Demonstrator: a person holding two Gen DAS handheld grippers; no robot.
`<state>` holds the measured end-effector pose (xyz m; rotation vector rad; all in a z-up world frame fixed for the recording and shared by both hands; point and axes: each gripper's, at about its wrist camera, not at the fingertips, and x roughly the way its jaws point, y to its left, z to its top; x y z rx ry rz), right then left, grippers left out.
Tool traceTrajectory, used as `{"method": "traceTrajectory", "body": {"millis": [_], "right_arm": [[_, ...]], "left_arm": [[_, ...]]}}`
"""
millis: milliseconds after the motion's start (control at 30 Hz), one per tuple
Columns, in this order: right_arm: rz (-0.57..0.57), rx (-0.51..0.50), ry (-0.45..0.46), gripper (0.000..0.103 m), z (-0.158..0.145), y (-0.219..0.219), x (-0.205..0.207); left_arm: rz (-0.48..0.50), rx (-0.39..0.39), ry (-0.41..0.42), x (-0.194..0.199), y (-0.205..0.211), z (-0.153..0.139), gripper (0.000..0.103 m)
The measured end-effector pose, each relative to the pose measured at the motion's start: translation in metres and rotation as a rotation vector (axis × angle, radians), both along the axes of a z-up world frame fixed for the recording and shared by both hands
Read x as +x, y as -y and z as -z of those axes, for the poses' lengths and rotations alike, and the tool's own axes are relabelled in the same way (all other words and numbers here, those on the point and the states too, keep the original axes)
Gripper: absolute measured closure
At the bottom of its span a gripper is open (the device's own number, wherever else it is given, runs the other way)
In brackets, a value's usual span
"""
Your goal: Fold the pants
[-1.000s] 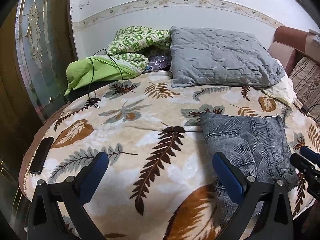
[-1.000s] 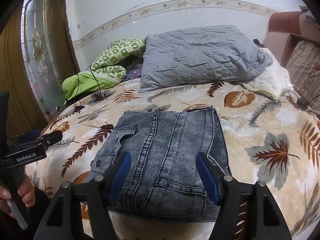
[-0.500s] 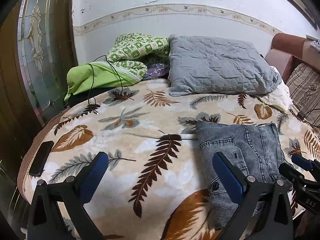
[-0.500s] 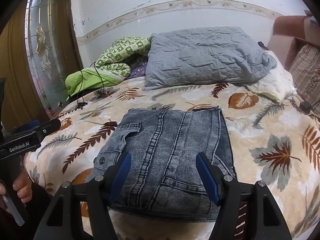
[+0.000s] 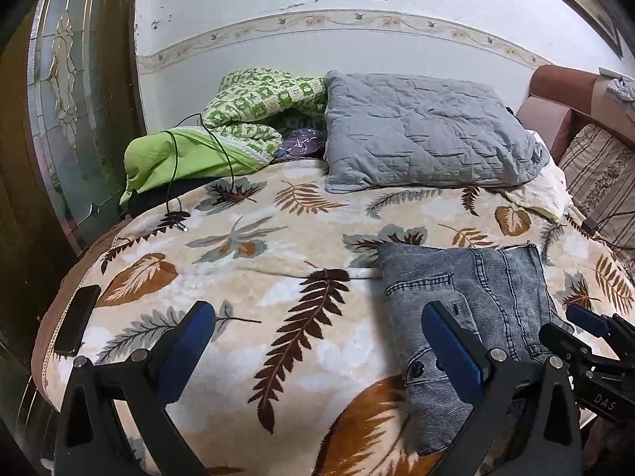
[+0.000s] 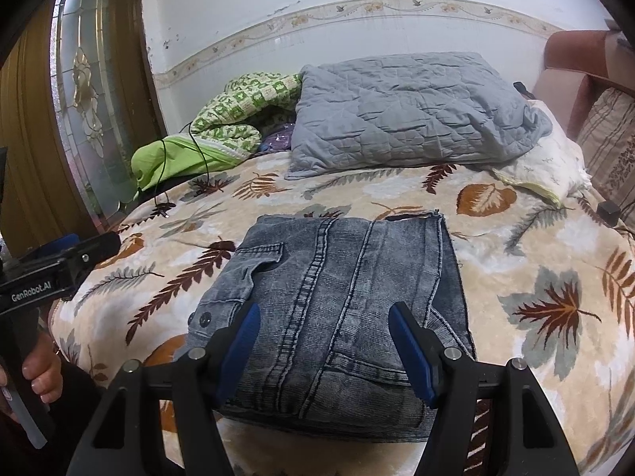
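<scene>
Jeans point(image 6: 337, 297) folded, thick, limp, heavy-ish between my right gripper point(image 6: 323, 347) wide jaws; I'd pinch folded edge; left gripper point(image 5: 317, 347) wide, empty.

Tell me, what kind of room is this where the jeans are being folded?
Most likely a bedroom in a home. The folded jeans lie on a bed covered by a leaf-patterned blanket, a grey quilted pillow sits against the wall, and a wooden door with decorative glass stands at the left.

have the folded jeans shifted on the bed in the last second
No. The jeans keep their place on the blanket's brown fern leaf and other leaf prints; only the cameras pulled back.
</scene>
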<state>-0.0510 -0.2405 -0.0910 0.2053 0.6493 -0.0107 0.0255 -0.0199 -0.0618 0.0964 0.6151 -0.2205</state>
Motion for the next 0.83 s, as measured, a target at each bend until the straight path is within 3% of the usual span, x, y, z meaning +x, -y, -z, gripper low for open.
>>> {"method": "traceTrajectory", "body": {"millis": [600,833], "right_arm": [[-0.008,0.062,0.036,0.032,-0.008,0.009,0.000],[0.024,0.115,0.056,0.032,-0.011,0.027,-0.006]], "left_arm": [[0.032,0.017,0.012,-0.006,0.017,-0.014,0.000],[0.101,-0.049,-0.041,-0.001,0.031,-0.017,0.000]]}}
